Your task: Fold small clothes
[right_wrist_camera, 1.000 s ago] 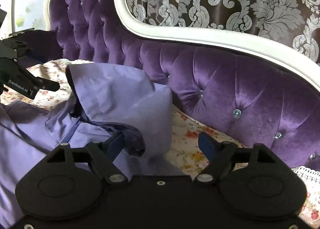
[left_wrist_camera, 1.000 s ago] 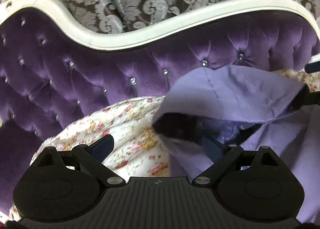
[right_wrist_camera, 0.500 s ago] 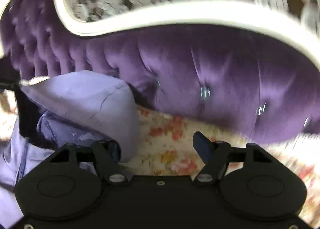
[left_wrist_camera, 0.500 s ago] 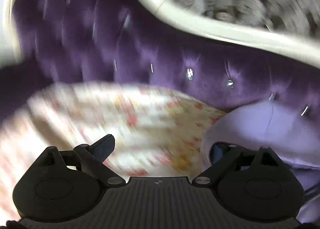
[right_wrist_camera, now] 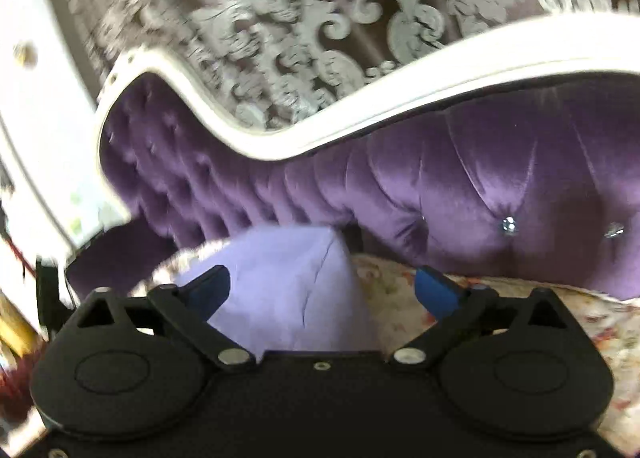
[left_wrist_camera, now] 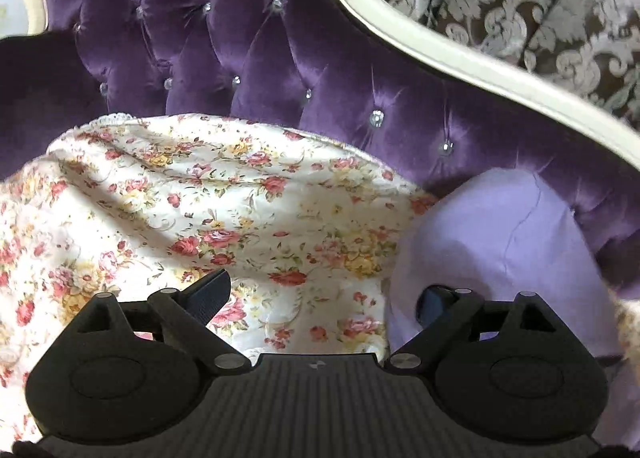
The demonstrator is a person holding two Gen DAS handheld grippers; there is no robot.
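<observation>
A lavender garment (left_wrist_camera: pixel 500 250) lies bunched on a floral sheet (left_wrist_camera: pixel 220 210), at the right of the left wrist view. My left gripper (left_wrist_camera: pixel 320 298) is open; its right finger sits at the garment's folded edge and its left finger is over the sheet. In the right wrist view the same garment (right_wrist_camera: pixel 288 278) lies between the spread fingers of my right gripper (right_wrist_camera: pixel 324 290), which is open and holds nothing. The rest of the garment is hidden below both grippers.
A purple tufted sofa back (left_wrist_camera: pixel 280 70) with a white curved frame (left_wrist_camera: pixel 460 58) rises right behind the sheet. Damask curtains (right_wrist_camera: pixel 300 18) hang behind it. The sofa arm (left_wrist_camera: pixel 36 90) stands at the left.
Both grippers have swung: the left wrist view turned left and lost most of the garment, the right wrist view tilted up and left. Both stay open.
</observation>
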